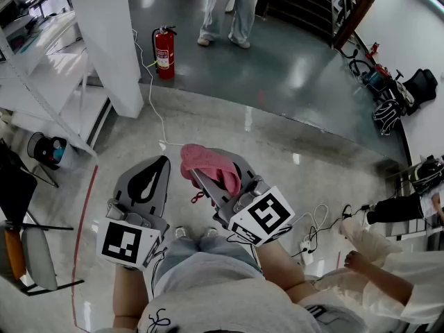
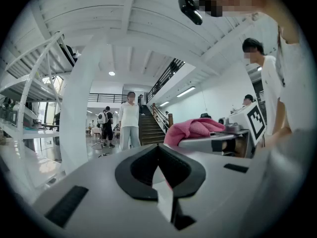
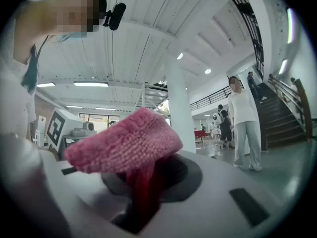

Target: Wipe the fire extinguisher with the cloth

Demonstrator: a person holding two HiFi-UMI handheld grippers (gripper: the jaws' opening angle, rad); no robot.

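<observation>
Now the right gripper (image 1: 200, 166) pinches the pink cloth (image 1: 216, 164) tightly. The left gripper (image 1: 157, 165) is closed on nothing. The extinguisher (image 1: 164, 53) stands well apart.

Far ahead of you, a person in pale trousers (image 1: 225, 12) stands near a staircase (image 1: 298, 2). A white pillar (image 1: 111, 40) and shelving (image 1: 41, 68) rise at your left. Bags (image 1: 399, 92) lie far right, and a chair (image 1: 28, 255) sits near left.
</observation>
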